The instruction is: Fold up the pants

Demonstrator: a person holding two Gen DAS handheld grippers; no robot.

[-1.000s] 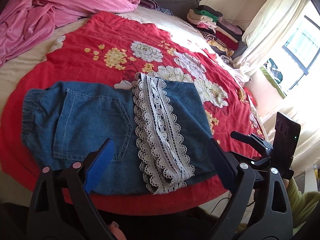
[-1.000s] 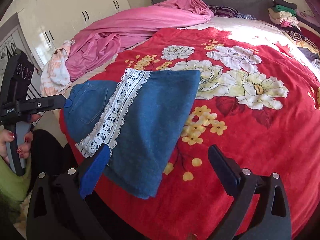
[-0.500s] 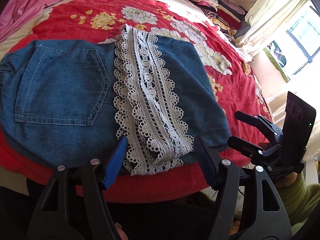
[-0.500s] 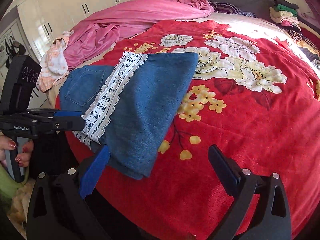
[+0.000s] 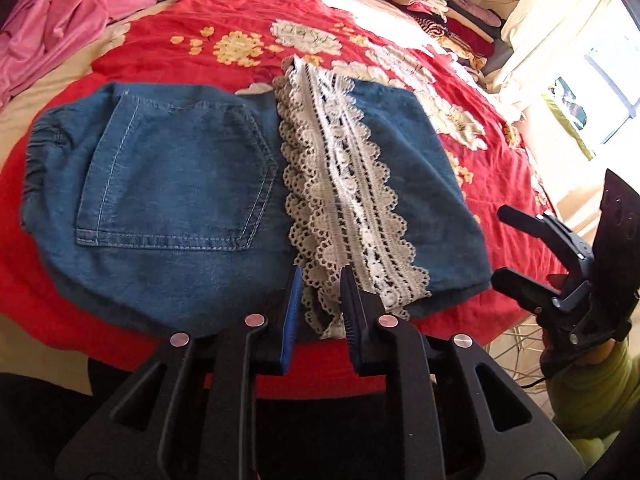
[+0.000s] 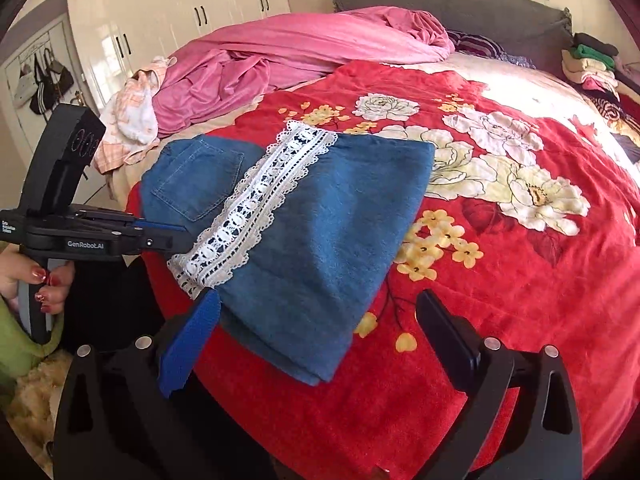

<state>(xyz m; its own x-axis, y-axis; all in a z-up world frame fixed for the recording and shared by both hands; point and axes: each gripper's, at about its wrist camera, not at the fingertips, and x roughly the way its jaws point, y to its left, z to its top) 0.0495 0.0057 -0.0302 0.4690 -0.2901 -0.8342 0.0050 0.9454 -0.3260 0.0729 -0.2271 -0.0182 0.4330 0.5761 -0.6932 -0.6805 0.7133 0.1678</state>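
Observation:
Blue denim pants point(image 5: 172, 184) lie folded on the red floral blanket point(image 5: 224, 12), back pocket up, with a white lace hem band point(image 5: 344, 200) across the middle. My left gripper point(image 5: 320, 304) is at the near edge, its jaws closing, with the lace bunched and pinched between the blue pads. From the right wrist view the left gripper point(image 6: 182, 236) meets the lace band point(image 6: 256, 200) from the left. My right gripper point(image 6: 318, 300) stands wide, its jaws closing slightly. The pants' point(image 6: 320, 240) near corner lies between its fingers, untouched. The right gripper point(image 5: 498, 246) hovers off the pants' right end.
A crumpled pink blanket point(image 6: 280, 52) and a checked cloth point(image 6: 132, 120) lie at the bed's far left. Stacked folded clothes point(image 5: 440, 4) sit at the far right by the curtain. White wardrobe doors point(image 6: 180, 12) stand behind. The bed edge runs just under both grippers.
My left gripper came down to the pants' near edge and its jaws went from wide apart to narrow around the lace. The right gripper stayed almost where it was.

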